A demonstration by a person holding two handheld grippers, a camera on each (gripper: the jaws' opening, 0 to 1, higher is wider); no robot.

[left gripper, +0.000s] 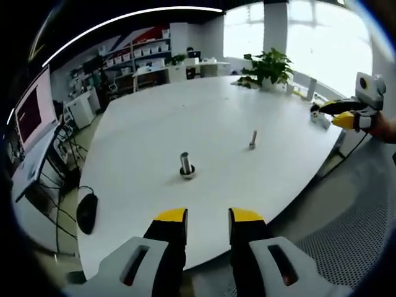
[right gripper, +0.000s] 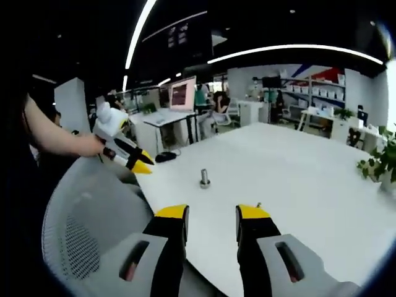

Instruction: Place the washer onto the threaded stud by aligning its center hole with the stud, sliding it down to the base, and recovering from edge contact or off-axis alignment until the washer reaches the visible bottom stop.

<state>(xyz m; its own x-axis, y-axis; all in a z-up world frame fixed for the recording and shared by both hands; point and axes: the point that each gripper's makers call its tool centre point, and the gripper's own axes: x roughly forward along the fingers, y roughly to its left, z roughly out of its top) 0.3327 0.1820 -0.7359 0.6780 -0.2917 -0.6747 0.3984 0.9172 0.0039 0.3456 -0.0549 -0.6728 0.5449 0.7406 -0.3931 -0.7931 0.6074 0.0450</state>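
A short threaded stud (left gripper: 186,164) stands upright on a dark round base on the white table (left gripper: 154,124); a ring at its foot may be the washer, too small to tell. A smaller bolt-like pin (left gripper: 252,140) stands further right. My left gripper (left gripper: 208,216) hovers over the near table edge, open and empty. My right gripper (left gripper: 342,115) is held by a hand beyond the table's right edge. In the right gripper view the stud (right gripper: 204,179) is ahead, and the pin (right gripper: 258,205) peeks over my open right gripper (right gripper: 212,214). The left gripper (right gripper: 137,162) hangs at the left.
A black mouse (left gripper: 86,211) lies at the table's left edge. A potted plant (left gripper: 270,67) stands at the far side. A grey mesh chair (right gripper: 86,229) is under the right gripper. Desks with a monitor (right gripper: 183,94) and shelves stand beyond.
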